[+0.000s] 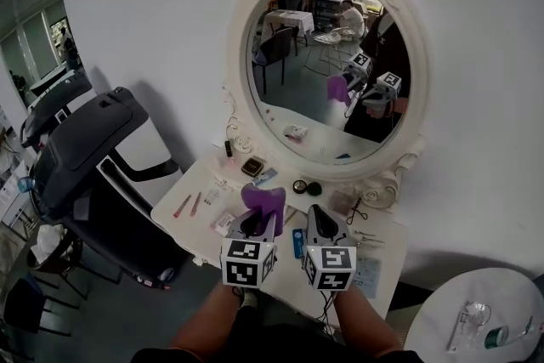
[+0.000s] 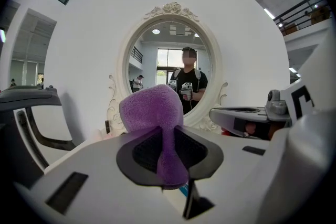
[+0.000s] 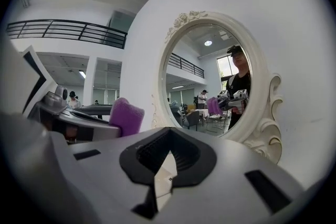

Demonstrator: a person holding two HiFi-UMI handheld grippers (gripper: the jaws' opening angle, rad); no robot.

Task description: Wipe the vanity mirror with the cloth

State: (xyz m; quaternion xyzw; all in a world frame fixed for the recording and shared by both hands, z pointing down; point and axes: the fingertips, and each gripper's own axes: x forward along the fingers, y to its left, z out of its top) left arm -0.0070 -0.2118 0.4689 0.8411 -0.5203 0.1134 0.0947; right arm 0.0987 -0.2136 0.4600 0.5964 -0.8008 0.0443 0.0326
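An oval vanity mirror (image 1: 327, 72) in an ornate white frame stands upright at the back of a white vanity table (image 1: 387, 246). A purple cloth (image 1: 263, 201) sticks up from my left gripper (image 1: 257, 225), which is shut on it just in front of the mirror's lower edge. In the left gripper view the cloth (image 2: 152, 113) bulges above the jaws of that gripper (image 2: 168, 157), with the mirror (image 2: 170, 68) ahead. My right gripper (image 1: 321, 221) hovers beside it, shut and holding nothing. In the right gripper view, the right gripper (image 3: 168, 157) faces the mirror (image 3: 205, 81), with the cloth (image 3: 126, 115) to its left.
Small cosmetic items (image 1: 253, 167) lie scattered on the vanity table below the mirror. A black treadmill (image 1: 85, 149) stands close on the left. A round white table (image 1: 484, 319) with small things sits at the lower right. The white wall runs behind the mirror.
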